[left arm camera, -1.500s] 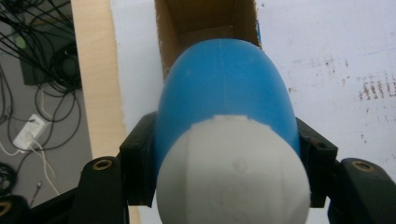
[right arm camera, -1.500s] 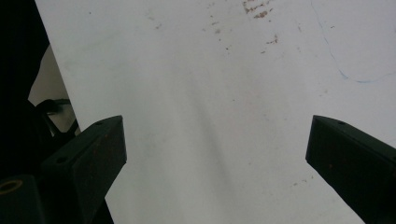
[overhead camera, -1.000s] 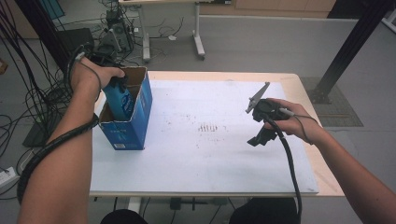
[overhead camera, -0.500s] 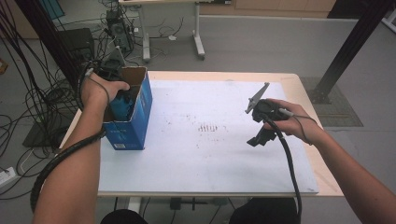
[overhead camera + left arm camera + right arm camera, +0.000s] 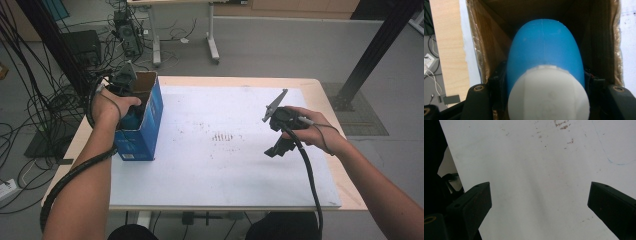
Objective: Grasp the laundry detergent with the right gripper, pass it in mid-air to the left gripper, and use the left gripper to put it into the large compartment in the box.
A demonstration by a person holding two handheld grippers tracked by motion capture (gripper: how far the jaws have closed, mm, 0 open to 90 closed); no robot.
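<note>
A blue bottle (image 5: 545, 50) with a white cap (image 5: 549, 95) sits between the jaws of my left gripper (image 5: 546, 82), which is shut on it. The bottle points down into an open cardboard box (image 5: 147, 132), blue outside and brown inside (image 5: 479, 50). In the high view my left gripper (image 5: 133, 107) reaches into the box top at the table's left, its jaws hidden inside. My right gripper (image 5: 277, 149) hovers over the white table cover at the right, jaws pointing down. In the right gripper view it (image 5: 540, 197) stands wide open with nothing between its jaws.
A white sheet (image 5: 225, 165) with small brown marks (image 5: 225, 136) covers most of the wooden table (image 5: 350, 195). The box stands near the table's left edge. Cables and equipment lie on the floor (image 5: 45, 125) beyond the left side.
My left gripper has lowered the blue bottle from above the box rim down into the box. The right gripper has stayed in place.
</note>
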